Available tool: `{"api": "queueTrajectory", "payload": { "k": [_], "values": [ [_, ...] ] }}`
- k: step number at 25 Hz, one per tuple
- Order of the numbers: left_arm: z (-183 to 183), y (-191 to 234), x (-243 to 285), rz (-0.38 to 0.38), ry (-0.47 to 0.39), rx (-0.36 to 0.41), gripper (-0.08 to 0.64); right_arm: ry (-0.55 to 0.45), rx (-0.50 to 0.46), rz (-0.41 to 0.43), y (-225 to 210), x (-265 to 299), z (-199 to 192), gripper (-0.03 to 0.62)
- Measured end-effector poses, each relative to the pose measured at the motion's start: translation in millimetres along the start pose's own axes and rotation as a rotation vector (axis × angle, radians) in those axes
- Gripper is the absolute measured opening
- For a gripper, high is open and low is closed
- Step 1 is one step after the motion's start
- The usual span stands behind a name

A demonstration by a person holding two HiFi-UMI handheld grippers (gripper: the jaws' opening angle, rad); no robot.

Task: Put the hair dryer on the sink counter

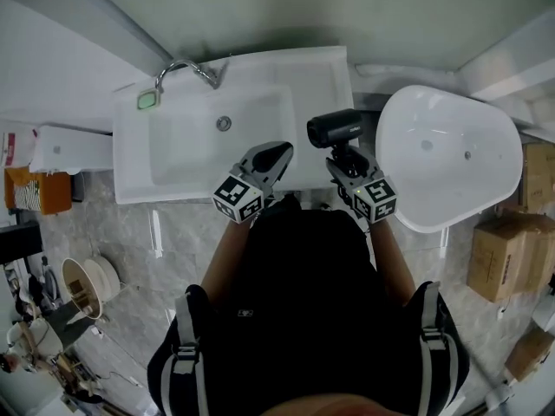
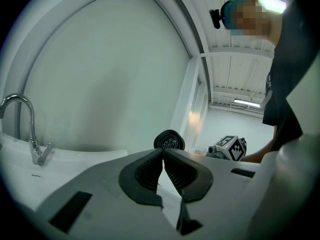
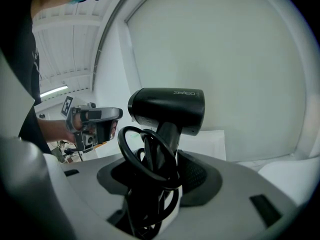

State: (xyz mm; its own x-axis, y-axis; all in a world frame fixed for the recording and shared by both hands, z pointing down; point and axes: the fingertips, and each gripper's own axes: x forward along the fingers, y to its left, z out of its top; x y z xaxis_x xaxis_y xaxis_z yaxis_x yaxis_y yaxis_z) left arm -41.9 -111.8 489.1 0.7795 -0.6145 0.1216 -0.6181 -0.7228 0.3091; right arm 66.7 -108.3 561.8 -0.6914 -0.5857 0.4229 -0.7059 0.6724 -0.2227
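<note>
Our right gripper (image 1: 340,159) pinched the hair dryer (image 1: 334,128) handle above the sink counter (image 1: 321,76); our left gripper (image 1: 281,152) was pressed together.

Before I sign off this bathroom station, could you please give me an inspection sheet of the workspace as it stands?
Surface: white sink counter with a faucet at its back left.
Job's things: black hair dryer, upright in the right claw over the counter's right end, not yet set down.
Clutter: small green item beside the faucet.
Claws: left claw shut with nothing in it; right claw shut on the hair dryer's handle.
Cables: dryer cord looped against the handle inside the right claw.
Surroundings: white fixture to the right, cardboard boxes beyond it, orange box at the left.
</note>
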Motion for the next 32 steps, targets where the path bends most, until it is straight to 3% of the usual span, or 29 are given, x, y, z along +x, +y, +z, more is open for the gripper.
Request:
{"api": "queueTrajectory", "payload": {
  "k": [16, 32],
  "values": [
    [1, 36, 13, -0.077, 0.037, -0.012, 0.020, 0.056, 0.087, -0.081, -15, 39, -21, 0.282],
    [-2, 75, 9, -0.066, 0.062, -0.035, 0.020, 0.177, 0.094, -0.127, -39, 87, -57, 0.282]
  ]
}}
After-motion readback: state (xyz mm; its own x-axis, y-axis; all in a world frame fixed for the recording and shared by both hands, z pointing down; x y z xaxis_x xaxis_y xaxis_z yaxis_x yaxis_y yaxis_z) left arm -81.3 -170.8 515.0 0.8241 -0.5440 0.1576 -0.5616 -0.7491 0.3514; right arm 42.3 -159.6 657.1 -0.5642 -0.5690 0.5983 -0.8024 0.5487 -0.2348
